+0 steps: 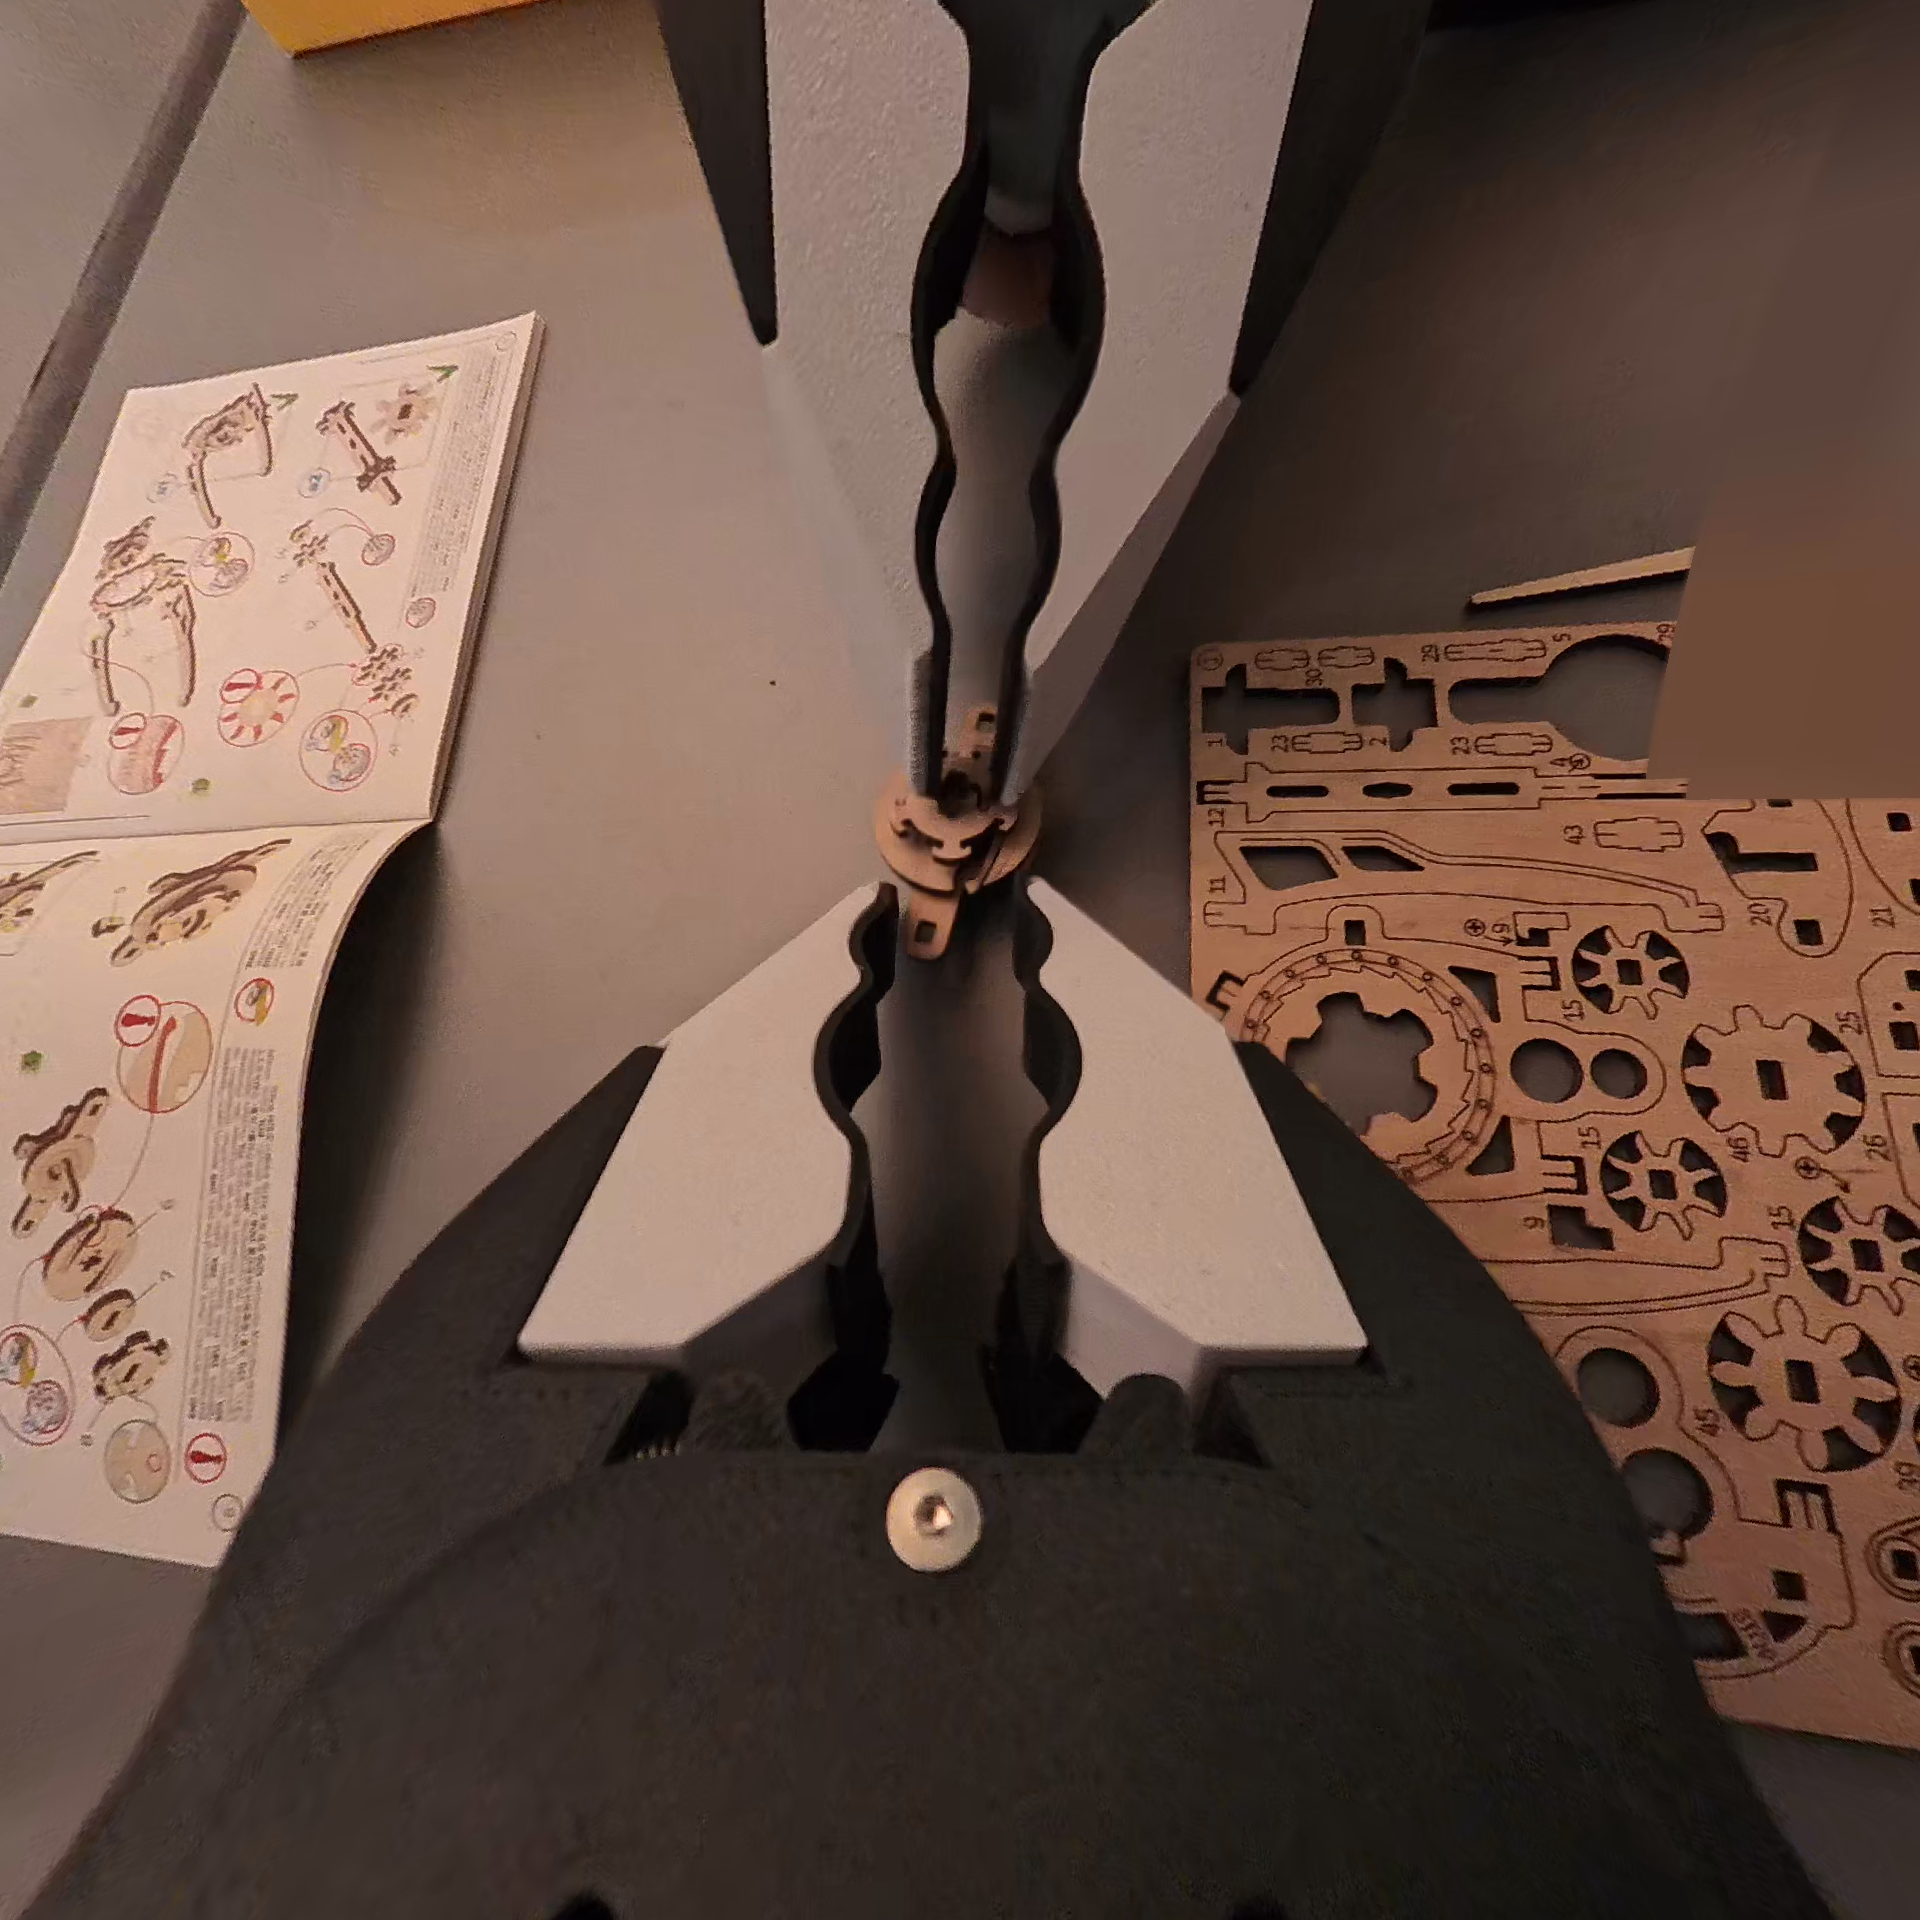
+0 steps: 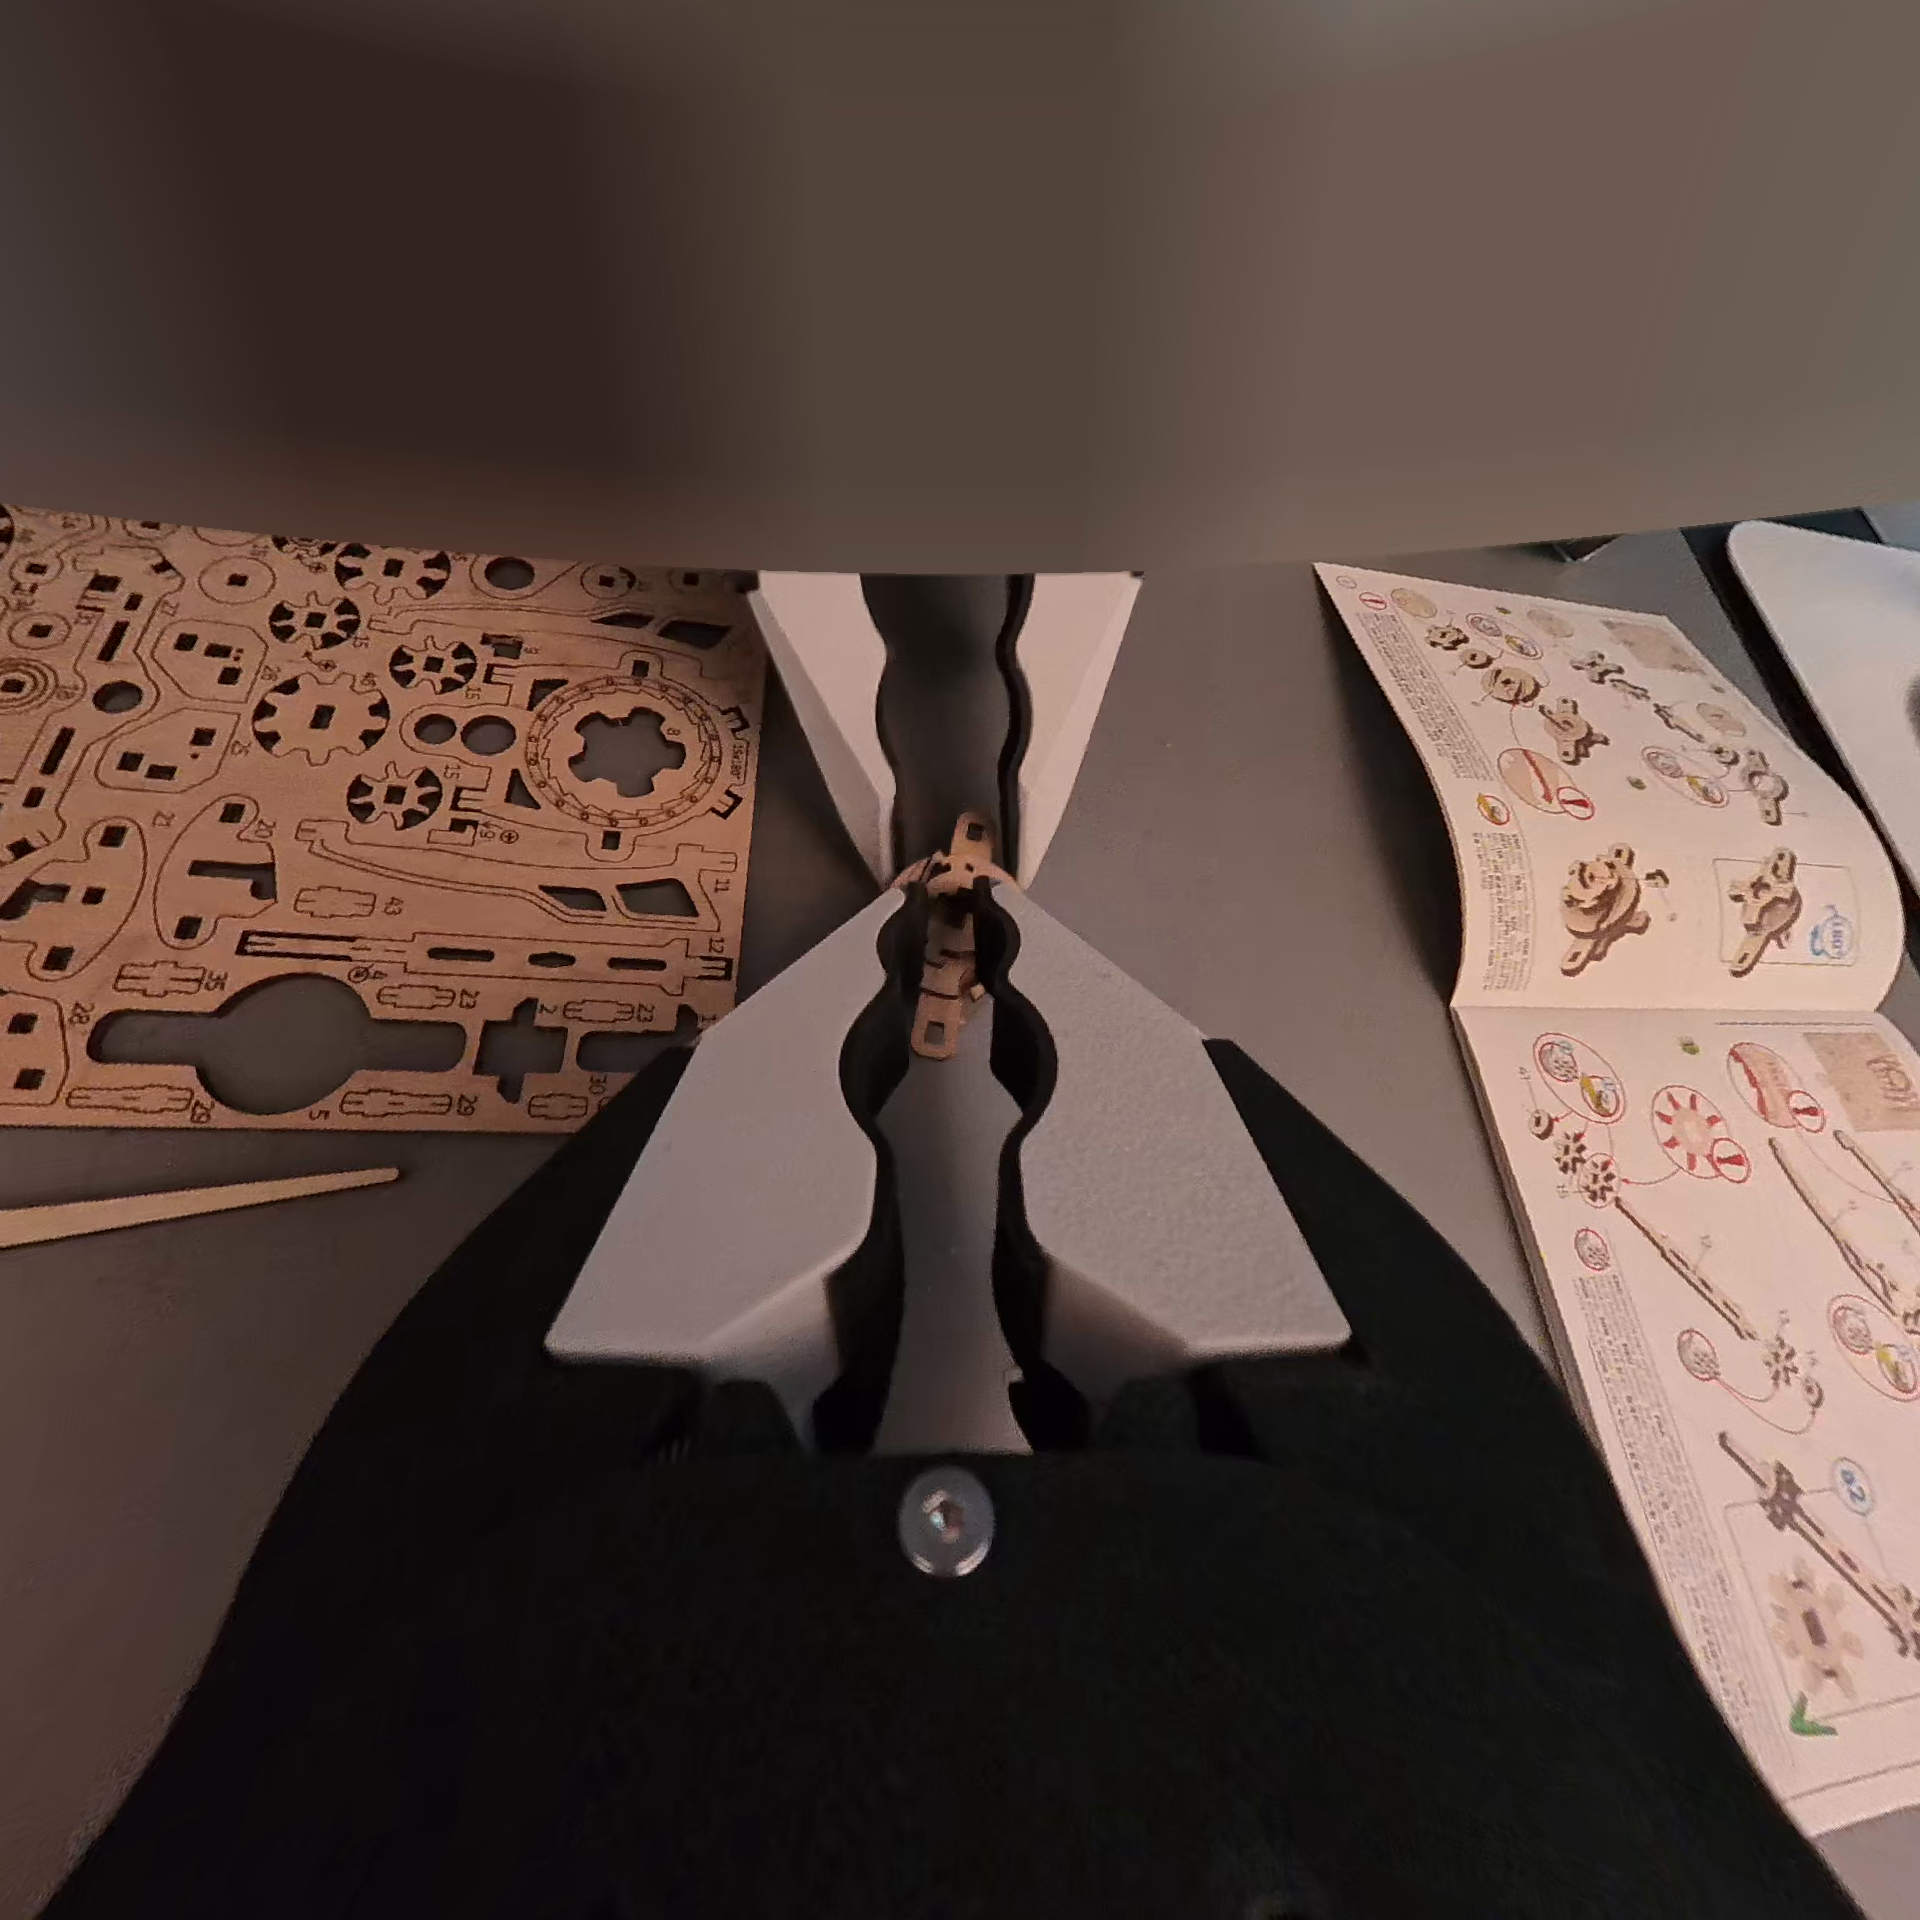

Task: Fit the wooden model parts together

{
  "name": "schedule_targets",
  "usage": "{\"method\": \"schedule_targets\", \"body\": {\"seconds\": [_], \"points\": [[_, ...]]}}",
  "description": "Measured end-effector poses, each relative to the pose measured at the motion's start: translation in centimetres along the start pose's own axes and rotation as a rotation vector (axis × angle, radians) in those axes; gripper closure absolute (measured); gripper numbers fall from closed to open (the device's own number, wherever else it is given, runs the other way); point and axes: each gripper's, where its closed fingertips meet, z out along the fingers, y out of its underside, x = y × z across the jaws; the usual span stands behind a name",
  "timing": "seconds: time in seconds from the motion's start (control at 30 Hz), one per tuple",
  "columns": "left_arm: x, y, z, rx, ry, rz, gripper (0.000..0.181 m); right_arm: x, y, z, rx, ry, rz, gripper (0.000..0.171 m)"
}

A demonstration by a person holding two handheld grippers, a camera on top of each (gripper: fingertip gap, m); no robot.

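Wooden axle (image 2: 945,971) and toothed disc (image 1: 956,831) are held above the table (image 1: 644,582), between two opposed tongs. The right tongs (image 2: 940,904) are pinching the axle; the left tongs (image 1: 951,904) stand slightly spread near the axle tip. The disc is already threaded on. Many parts remain uncut in the sheet (image 1: 1558,1091); the booklet (image 1: 260,623) lies open.

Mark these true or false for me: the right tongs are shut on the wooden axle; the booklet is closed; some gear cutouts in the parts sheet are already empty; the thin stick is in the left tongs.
1. The right tongs are shut on the wooden axle. True.
2. The booklet is closed. False: it lies open.
3. Some gear cutouts in the parts sheet are empty. True.
4. The thin stick is in the left tongs. False: it lies on the table beside the sheet.
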Motion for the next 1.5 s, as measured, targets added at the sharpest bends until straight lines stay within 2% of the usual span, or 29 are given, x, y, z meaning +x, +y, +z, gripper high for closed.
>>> {"method": "schedule_targets", "body": {"seconds": [0.17, 0.63, 1.0, 1.5], "points": [[-0.2, -0.7, -0.7, 0.056, 0.029, -0.027, 0.149, 0.1, -0.3, -0.2, 0.033, -0.033, 0.074, 0.164], [0.8, -0.7, -0.1, 0.046, 0.071, -0.032, 0.155, -0.4, -0.1, 0.0, -0.022, -0.096, 0.071, 0.166], [0.8, -0.9, 0.2, 0.045, 0.057, -0.034, 0.153, -0.4, 0.1, 0.1, -0.093, -0.078, 0.082, 0.166], [0.8, -0.9, 0.2, 0.043, 0.047, -0.031, 0.153, -0.3, 0.0, 0.2, -0.097, -0.032, 0.085, 0.167]]}}
